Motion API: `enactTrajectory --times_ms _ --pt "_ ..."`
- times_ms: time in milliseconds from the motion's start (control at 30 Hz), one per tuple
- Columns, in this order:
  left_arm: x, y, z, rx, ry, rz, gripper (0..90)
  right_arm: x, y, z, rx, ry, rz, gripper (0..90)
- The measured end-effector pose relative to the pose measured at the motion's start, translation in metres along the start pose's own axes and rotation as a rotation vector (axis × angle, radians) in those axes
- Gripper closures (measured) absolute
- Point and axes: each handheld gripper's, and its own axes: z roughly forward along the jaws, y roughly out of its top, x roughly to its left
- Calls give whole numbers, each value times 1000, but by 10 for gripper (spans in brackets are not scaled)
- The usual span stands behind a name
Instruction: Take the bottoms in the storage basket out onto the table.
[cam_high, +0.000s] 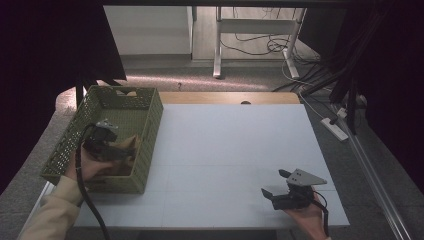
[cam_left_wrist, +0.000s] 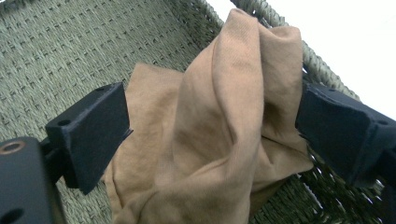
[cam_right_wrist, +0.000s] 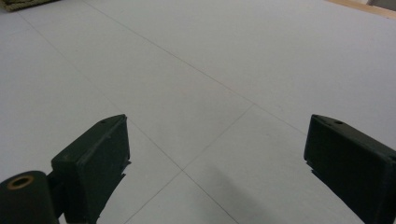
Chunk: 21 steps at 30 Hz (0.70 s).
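Note:
A crumpled tan cloth (cam_high: 131, 142) (cam_left_wrist: 224, 84) lies inside the green woven basket (cam_high: 150, 107) (cam_left_wrist: 70, 51) at the table's left, heaped against the basket's right wall. My left gripper (cam_high: 127, 152) (cam_left_wrist: 212, 135) reaches into the basket and is open, one jaw on each side of the cloth's bunched fold. My right gripper (cam_high: 273, 182) (cam_right_wrist: 215, 158) hovers low over the white table top (cam_high: 225, 145) (cam_right_wrist: 210, 70) at the front right, open, with nothing between its jaws.
A wooden strip (cam_high: 225, 97) runs along the table's far edge. Beyond it are a white desk frame (cam_high: 255, 30) and loose cables on the floor (cam_high: 270, 47). A power strip (cam_high: 334, 127) lies to the right of the table.

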Motion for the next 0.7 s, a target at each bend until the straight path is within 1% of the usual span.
enactTrajectory --times_ms 100,300,333,467,567,700 --pt "1 1 2 9 2 0 89 -1 0 0 1 1 2 72" --pt "6 1 9 49 -5 -8 77 0 0 0 2 0 1 72" --pt "6 2 10 48 -5 -11 75 0 0 0 3 0 2 72" --pt "8 3 14 71 -7 -12 72 0 -1 1 3 0 4 72" --pt "11 4 19 103 -14 -10 67 0 -1 1 7 -1 0 72" --pt "12 5 28 144 -7 -4 63 -1 -1 1 6 -2 4 72"
